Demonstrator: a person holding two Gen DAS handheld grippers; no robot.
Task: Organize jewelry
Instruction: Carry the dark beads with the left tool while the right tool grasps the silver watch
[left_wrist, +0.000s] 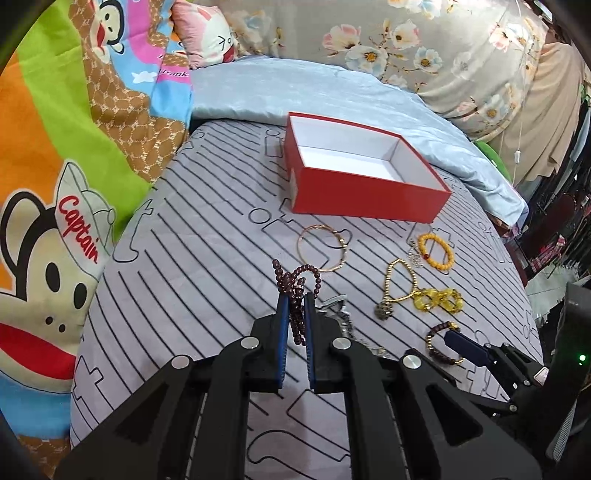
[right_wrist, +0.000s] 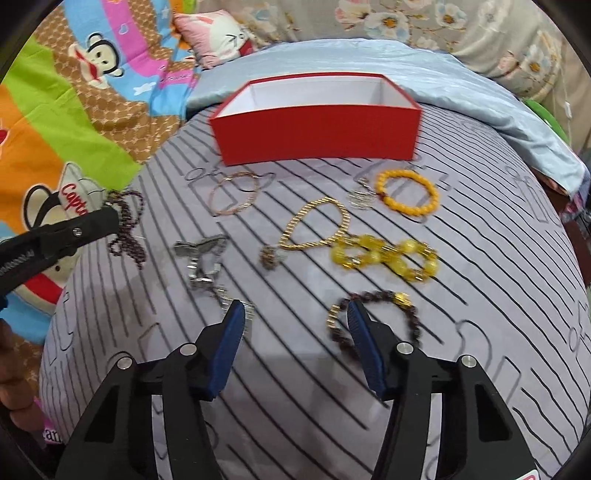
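My left gripper (left_wrist: 295, 299) is shut on a dark purple bead strand (left_wrist: 297, 284) and holds it above the striped grey sheet; the strand also shows in the right wrist view (right_wrist: 127, 225). An open red box (left_wrist: 364, 173) with a white inside stands beyond it, also in the right wrist view (right_wrist: 317, 129). My right gripper (right_wrist: 295, 314) is open just above the sheet, its right finger at a dark bead bracelet with gold beads (right_wrist: 373, 317). A thin gold bangle (right_wrist: 234, 197), a gold chain (right_wrist: 314, 229), a yellow bead bracelet (right_wrist: 408, 197), a yellow chunky bracelet (right_wrist: 388, 258) and silver pieces (right_wrist: 203, 258) lie on the sheet.
A light blue blanket (left_wrist: 332, 92) lies behind the box. A bright cartoon monkey quilt (left_wrist: 55, 184) covers the left side. Floral bedding (left_wrist: 424, 48) is at the back. The bed's right edge drops toward dark clutter (left_wrist: 554, 229).
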